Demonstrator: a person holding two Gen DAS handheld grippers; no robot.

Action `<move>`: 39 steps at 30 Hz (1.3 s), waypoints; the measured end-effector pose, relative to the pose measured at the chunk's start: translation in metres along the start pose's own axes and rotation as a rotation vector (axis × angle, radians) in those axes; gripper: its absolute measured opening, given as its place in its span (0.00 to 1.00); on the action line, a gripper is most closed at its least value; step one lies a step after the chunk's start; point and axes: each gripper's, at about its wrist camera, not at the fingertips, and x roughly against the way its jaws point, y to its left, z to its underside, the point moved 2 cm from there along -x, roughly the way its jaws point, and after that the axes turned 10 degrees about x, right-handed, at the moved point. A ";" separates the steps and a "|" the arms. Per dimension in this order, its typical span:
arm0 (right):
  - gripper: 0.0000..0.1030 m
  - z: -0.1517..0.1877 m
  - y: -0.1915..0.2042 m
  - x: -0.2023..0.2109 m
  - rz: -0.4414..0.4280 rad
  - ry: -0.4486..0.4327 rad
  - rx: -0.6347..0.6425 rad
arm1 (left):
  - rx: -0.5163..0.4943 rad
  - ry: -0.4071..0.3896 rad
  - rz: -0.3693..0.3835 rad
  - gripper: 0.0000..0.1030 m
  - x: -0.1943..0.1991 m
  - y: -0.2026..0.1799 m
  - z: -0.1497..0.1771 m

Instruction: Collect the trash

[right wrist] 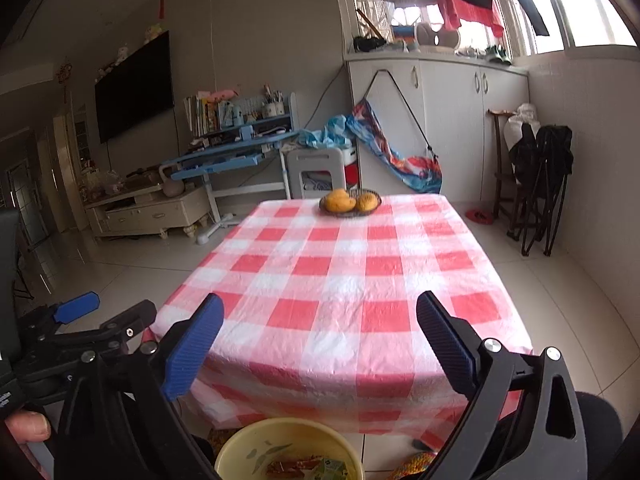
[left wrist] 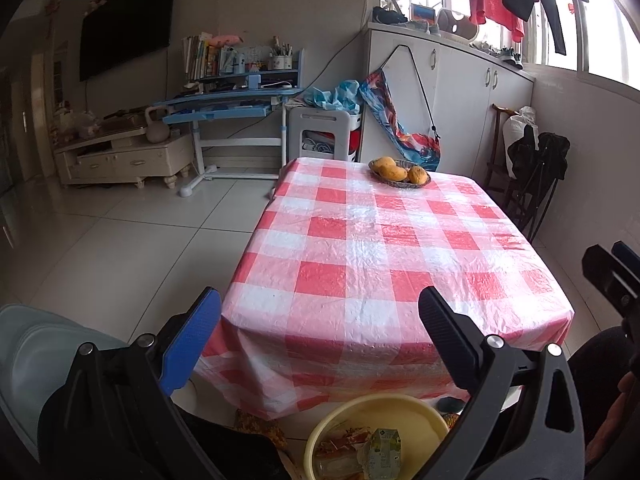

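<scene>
The left tool (left wrist: 320,344) stood with its jaws wide apart and nothing between them, raised above the near edge of the counter (left wrist: 360,248). The right tool (right wrist: 320,344) was likewise spread wide and empty, hanging over the same near edge. In the left wrist view the right tool showed at the far right of the picture; in the right wrist view the left tool showed at the lower left, with part of a hand (right wrist: 28,426) under it.

The counter wore a red-and-white checked cloth (right wrist: 340,288). At its far end sat a shallow basket (left wrist: 400,179) with yellow-orange fruit (left wrist: 386,167) in it. The rest of the cloth was bare.

Below the near edge of the counter, low between the fingers of each tool, stood a pale yellow basin (left wrist: 400,416). The trash lay inside it: a small green-and-white carton (left wrist: 382,454), a red-and-orange wrapper (left wrist: 344,442) beside the carton, and what looked like a clear bottle (left wrist: 332,466) at the basin's near side. Neither tool touched the basin or its contents.
</scene>
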 end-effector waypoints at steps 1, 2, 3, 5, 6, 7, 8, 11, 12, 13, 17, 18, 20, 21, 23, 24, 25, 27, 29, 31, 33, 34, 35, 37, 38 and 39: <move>0.91 -0.005 0.000 0.005 0.006 -0.019 0.011 | 0.002 0.000 -0.001 0.93 0.000 0.000 -0.001; 0.92 -0.008 0.000 0.010 0.014 -0.033 0.025 | 0.004 0.000 0.000 0.93 0.000 0.001 -0.002; 0.92 -0.011 0.000 0.014 0.021 -0.045 0.039 | 0.008 -0.001 0.000 0.93 0.000 0.001 -0.002; 0.93 -0.013 -0.001 0.020 0.037 -0.061 0.059 | 0.012 -0.004 -0.002 0.93 -0.001 0.002 -0.004; 0.93 -0.013 -0.002 0.021 0.041 -0.060 0.058 | 0.014 -0.005 -0.003 0.93 -0.001 0.003 -0.005; 0.93 -0.011 -0.005 0.019 0.041 -0.053 0.049 | 0.018 -0.005 -0.004 0.93 -0.001 0.004 -0.005; 0.93 -0.009 -0.006 0.016 0.040 -0.041 0.038 | 0.023 -0.004 -0.003 0.93 -0.001 0.004 -0.006; 0.93 -0.004 -0.006 0.005 0.044 -0.011 0.029 | 0.029 0.001 -0.005 0.93 -0.003 0.005 -0.006; 0.93 -0.003 -0.005 0.003 0.047 -0.008 0.034 | 0.027 0.004 -0.007 0.93 -0.003 0.004 -0.006; 0.93 -0.002 -0.003 0.003 0.046 -0.005 0.040 | 0.023 0.004 -0.008 0.93 -0.003 0.004 -0.006; 0.93 0.001 0.005 0.001 0.044 -0.002 0.074 | 0.010 -0.003 -0.013 0.93 -0.003 0.002 -0.006; 0.93 0.001 0.007 -0.001 0.043 0.002 0.078 | 0.009 -0.002 -0.013 0.93 -0.003 0.002 -0.006; 0.93 0.004 0.007 -0.002 0.041 0.010 0.080 | 0.005 0.001 -0.015 0.93 -0.004 0.002 -0.007; 0.93 0.005 0.008 -0.003 0.042 0.014 0.081 | 0.002 0.002 -0.016 0.93 -0.004 0.002 -0.007; 0.93 0.006 0.008 -0.004 0.044 0.024 0.081 | -0.001 0.005 -0.018 0.93 -0.004 0.001 -0.006; 0.93 0.007 0.008 -0.005 0.045 0.029 0.081 | -0.003 0.008 -0.019 0.93 -0.005 0.001 -0.006; 0.93 0.008 0.009 -0.007 0.047 0.034 0.081 | -0.004 0.011 -0.021 0.93 -0.005 0.001 -0.006; 0.93 0.010 0.009 -0.009 0.048 0.047 0.082 | -0.008 0.012 -0.022 0.93 -0.005 0.000 -0.005; 0.93 0.012 0.011 -0.011 0.046 0.058 0.086 | -0.008 0.011 -0.023 0.93 -0.005 0.000 -0.005; 0.93 0.014 0.012 -0.013 0.043 0.064 0.093 | -0.010 0.010 -0.027 0.93 -0.006 0.000 -0.005; 0.93 0.016 0.014 -0.014 0.042 0.073 0.100 | -0.007 0.008 -0.030 0.93 -0.006 0.001 -0.005; 0.93 0.017 0.013 -0.015 0.043 0.077 0.098 | -0.005 0.007 -0.032 0.93 -0.006 0.002 -0.006; 0.93 0.018 0.012 -0.016 0.044 0.081 0.095 | -0.003 0.007 -0.033 0.93 -0.006 0.002 -0.006; 0.93 0.020 0.010 -0.017 0.047 0.089 0.087 | -0.002 0.005 -0.034 0.93 -0.006 0.003 -0.006; 0.93 0.020 0.009 -0.017 0.049 0.093 0.082 | -0.003 0.005 -0.034 0.93 -0.006 0.003 -0.006; 0.93 0.020 0.008 -0.018 0.050 0.096 0.078 | -0.003 0.005 -0.034 0.93 -0.006 0.003 -0.006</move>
